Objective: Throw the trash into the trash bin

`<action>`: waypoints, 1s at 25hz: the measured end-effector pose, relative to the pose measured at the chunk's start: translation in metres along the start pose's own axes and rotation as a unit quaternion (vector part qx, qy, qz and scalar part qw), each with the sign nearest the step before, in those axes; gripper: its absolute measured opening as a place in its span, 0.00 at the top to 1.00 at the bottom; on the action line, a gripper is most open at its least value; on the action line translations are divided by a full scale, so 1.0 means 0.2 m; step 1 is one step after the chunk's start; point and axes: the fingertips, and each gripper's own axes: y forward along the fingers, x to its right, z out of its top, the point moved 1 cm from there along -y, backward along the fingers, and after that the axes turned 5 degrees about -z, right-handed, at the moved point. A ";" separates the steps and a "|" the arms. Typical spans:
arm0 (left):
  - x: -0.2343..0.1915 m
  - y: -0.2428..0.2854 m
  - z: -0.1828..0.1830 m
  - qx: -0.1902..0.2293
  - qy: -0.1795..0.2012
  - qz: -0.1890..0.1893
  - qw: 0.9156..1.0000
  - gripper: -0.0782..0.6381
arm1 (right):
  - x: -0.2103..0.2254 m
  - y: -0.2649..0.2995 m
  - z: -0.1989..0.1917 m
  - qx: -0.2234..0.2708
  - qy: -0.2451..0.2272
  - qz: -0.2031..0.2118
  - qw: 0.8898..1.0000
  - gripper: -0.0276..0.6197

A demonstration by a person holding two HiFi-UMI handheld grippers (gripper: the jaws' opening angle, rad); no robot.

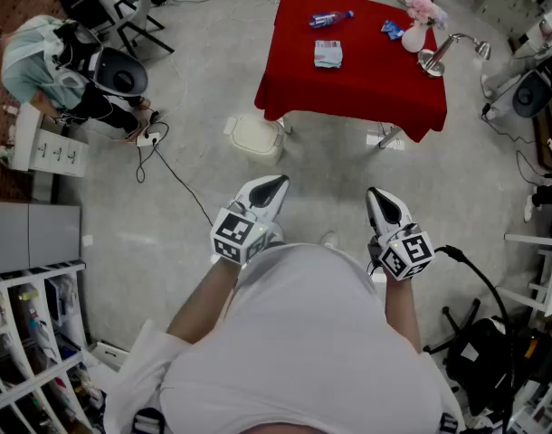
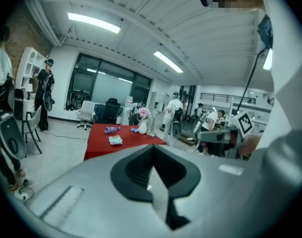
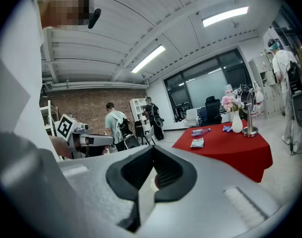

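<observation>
My left gripper (image 1: 270, 186) and right gripper (image 1: 381, 197) are empty, fingers (image 2: 136, 175) pressed together — reaching the plastic bottle (image 1: 331, 18) on the table (image 1: 366, 84) unspread, I'd just knock it rolling.

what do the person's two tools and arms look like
The left tool and right tool match: white tapering shells with black inner pads, which look ribbed in the gripper views. Each carries a white cube printed with black square markers at the wrist end. The person wears a white top that leaves the forearms uncovered.
</observation>
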 end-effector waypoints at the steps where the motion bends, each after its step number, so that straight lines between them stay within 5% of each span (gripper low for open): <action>1: 0.00 -0.01 0.01 -0.003 -0.005 0.002 1.000 0.89 | -0.01 0.00 0.00 0.000 0.000 0.000 1.000 0.96; 25: -0.18 -0.21 0.01 0.008 0.003 -0.027 1.000 0.89 | -0.28 0.16 -0.05 -0.009 -0.010 0.009 1.000 0.96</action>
